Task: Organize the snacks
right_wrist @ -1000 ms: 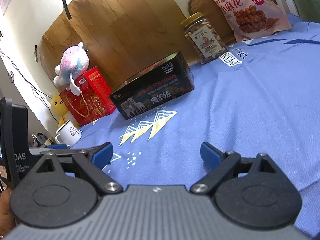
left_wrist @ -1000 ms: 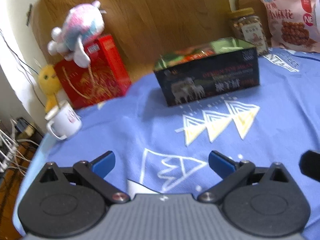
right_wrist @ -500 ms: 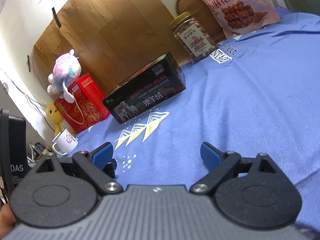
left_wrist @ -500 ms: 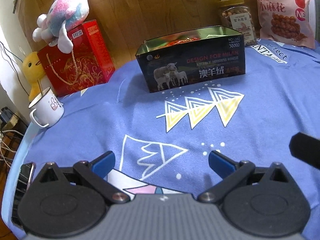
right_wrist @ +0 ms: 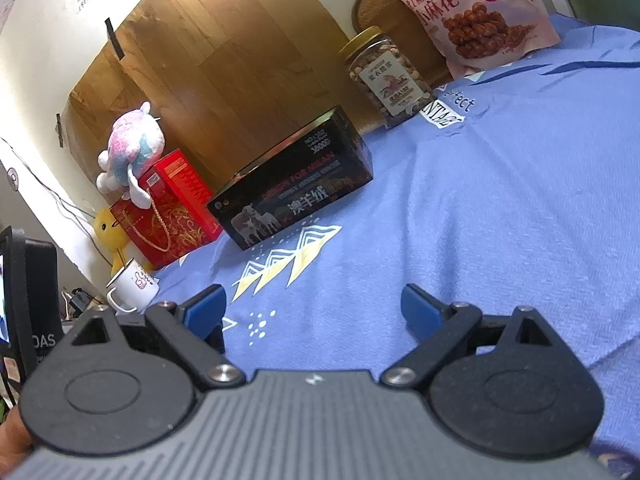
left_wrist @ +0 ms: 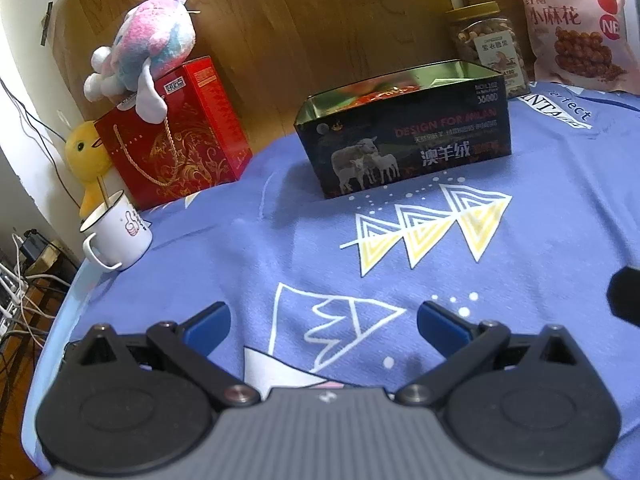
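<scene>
Compared with a second ago, both views have steadied and pulled back a bit from the black tin (left_wrist: 404, 136) — nothing got picked up. Left tongs (left_wrist: 322, 326) and right tongs (right_wrist: 314, 308) both sit apart, empty, above the near edge of the table (left_wrist: 520, 240). Far edge: one tin with orange packets inside, one nut jar (left_wrist: 486, 46), one pink snack bag (left_wrist: 576, 28).

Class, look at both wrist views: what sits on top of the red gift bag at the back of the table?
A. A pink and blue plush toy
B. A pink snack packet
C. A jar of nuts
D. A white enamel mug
A: the pink and blue plush toy lies on the top edge of the red gift bag.
</scene>
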A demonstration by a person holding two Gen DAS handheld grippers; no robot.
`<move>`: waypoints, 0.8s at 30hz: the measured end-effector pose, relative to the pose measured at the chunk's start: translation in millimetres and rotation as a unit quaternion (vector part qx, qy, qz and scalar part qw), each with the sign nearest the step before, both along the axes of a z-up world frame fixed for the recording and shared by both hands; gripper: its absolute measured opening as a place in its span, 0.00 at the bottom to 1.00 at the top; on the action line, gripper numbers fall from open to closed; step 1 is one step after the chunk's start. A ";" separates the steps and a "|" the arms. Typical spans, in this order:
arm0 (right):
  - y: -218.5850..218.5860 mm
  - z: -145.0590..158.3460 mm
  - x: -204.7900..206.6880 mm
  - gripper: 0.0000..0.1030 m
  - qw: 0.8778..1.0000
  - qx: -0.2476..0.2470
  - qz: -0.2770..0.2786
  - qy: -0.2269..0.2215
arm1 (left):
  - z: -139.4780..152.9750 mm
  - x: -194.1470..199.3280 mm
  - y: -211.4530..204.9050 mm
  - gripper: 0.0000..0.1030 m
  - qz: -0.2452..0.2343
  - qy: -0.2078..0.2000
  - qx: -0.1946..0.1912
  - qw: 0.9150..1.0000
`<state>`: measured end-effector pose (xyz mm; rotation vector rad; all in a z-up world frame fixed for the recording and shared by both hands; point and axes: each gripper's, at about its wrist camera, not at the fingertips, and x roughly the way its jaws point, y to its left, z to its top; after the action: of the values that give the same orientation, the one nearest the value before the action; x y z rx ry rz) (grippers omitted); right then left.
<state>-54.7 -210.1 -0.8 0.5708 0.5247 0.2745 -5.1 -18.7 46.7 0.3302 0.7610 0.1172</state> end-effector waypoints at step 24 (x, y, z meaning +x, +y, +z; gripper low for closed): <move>2.9 -0.8 0.4 0.93 1.000 -0.002 0.013 0.002 | -0.7 0.1 0.5 1.00 -0.001 0.007 -0.009 1.000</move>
<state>-54.4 -207.2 -1.7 0.5616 0.5373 0.2966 -5.0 -18.2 46.0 0.3136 0.7749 0.1068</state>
